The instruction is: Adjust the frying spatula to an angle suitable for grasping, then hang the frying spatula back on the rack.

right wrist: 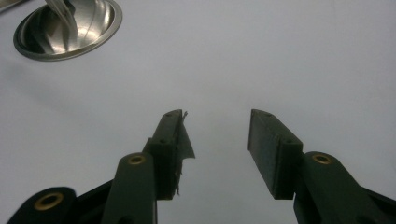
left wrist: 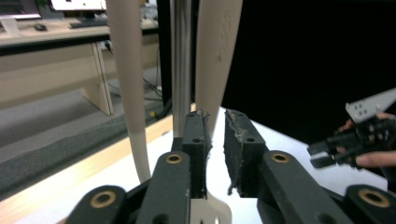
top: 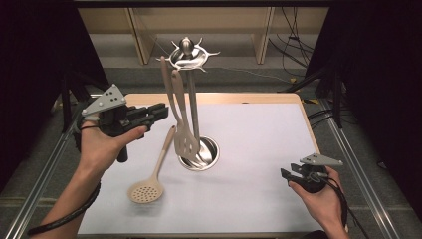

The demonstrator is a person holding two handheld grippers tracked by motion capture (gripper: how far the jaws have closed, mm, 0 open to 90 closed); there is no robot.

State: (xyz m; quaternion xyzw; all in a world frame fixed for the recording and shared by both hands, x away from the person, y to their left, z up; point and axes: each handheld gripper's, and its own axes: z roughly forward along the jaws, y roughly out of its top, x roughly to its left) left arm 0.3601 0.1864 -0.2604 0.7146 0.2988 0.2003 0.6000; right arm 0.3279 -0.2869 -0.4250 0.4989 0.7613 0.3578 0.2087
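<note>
Beige silicone marks all three utensils. From the high view, a steel rack [top: 188, 55] rises from a round base [top: 209, 158] at the middle of the white desk [top: 259, 149]. A slotted turner [top: 183, 130] and a second long handle [top: 165, 82] hang from its top ring. A skimmer spoon [top: 147, 188] lies flat on the desk at 8 o'clock from the base, its handle pointing towards 1 o'clock. The left gripper [top: 165, 110] is raised at 10 o'clock from the base, its tips just beside the hanging handles. The right gripper [top: 287, 175] sits low at 4 o'clock, well apart from the rack.

In the left gripper view, the jaws stand a narrow gap apart, and the pads [left wrist: 236, 140] press on nothing. The turner's handle [left wrist: 217, 56] hangs just beyond the left pad, with the steel pole [left wrist: 180, 65] and the other handle [left wrist: 126, 70] at 11 o'clock.

Looking along the right gripper, its jaws gape wide over bare desk [right wrist: 261, 60] and hold nothing; the base [right wrist: 70, 28] lies at 10 o'clock.
</note>
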